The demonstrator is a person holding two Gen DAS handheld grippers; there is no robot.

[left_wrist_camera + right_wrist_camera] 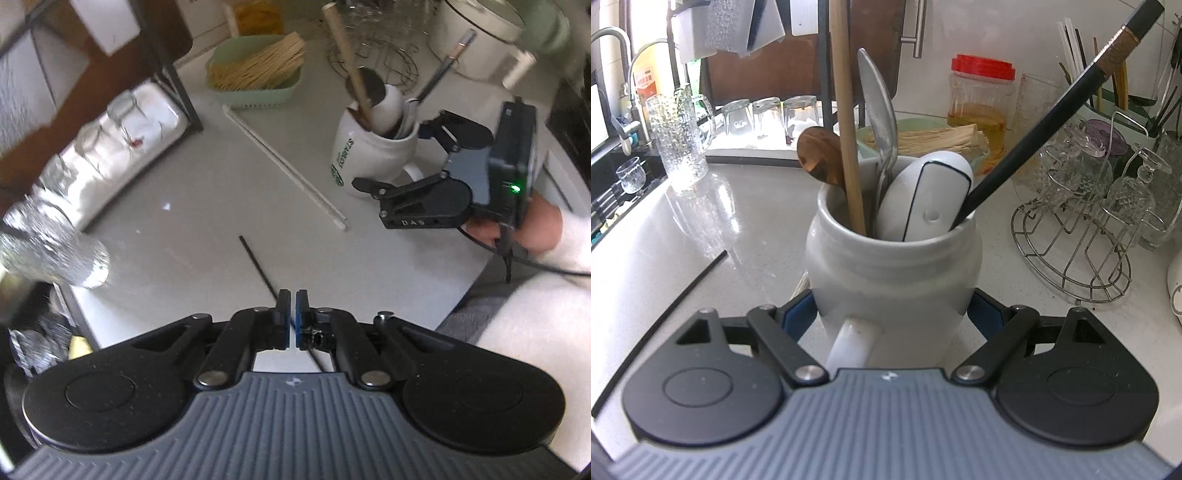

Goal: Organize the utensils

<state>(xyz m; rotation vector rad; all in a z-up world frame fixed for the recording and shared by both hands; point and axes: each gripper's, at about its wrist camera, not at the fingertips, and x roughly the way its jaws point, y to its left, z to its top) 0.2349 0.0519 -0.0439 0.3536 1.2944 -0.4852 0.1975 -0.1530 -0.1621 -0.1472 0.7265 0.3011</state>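
glass mug [681,144] | red-lidded jar [981,107] | wire rack [1071,251] | green basket [255,74]

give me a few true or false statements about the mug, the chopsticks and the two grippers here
1. The right gripper clamps the white ceramic mug. True.
2. The left gripper is shut on the thin black chopstick. True.
3. The mug is empty. False: it holds a wooden stick, a metal spoon and other utensils.
4. The pair of white chopsticks stands in the mug. False: it lies on the grey counter.
5. The green basket holds glasses. False: it holds pale thin sticks.
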